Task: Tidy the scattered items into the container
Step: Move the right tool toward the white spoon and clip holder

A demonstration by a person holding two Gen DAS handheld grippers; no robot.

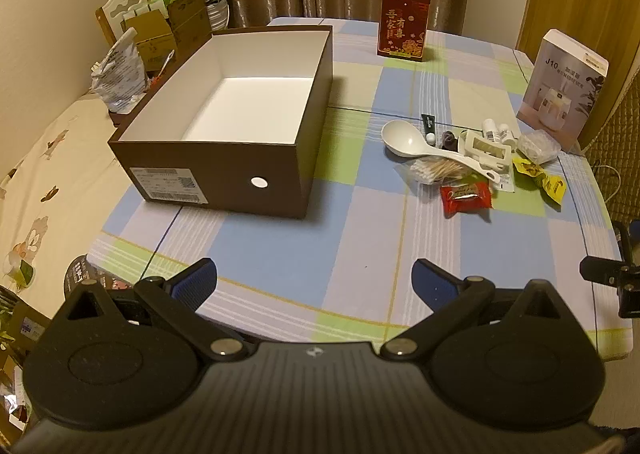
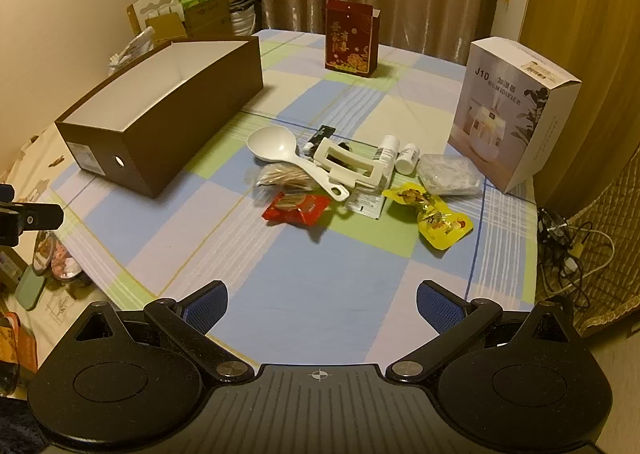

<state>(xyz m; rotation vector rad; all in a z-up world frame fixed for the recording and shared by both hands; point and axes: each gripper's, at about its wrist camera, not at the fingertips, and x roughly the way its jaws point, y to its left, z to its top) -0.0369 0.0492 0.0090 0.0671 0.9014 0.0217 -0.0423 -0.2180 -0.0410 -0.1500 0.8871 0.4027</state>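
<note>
both claws gape wide and empty at bottom of frame: left gripper [image 1: 314, 280] below the brown box [image 1: 224, 170], right gripper [image 2: 322, 300] well below the white spoon [image 2: 280, 152] pile.

The brown cardboard box [image 1: 224, 178] sits open-topped and upright, white inside, nothing in it. To its right, well apart, lies the clutter: a white rice spoon [image 2: 288, 158] bowl-up, nearest the box, its handle over a packet of toothpicks [image 2: 280, 177]. A red snack packet [image 2: 298, 210] and a yellow one [image 2: 434, 218] lie flat; two small white bottles [image 2: 398, 154] lie farthest.
</note>
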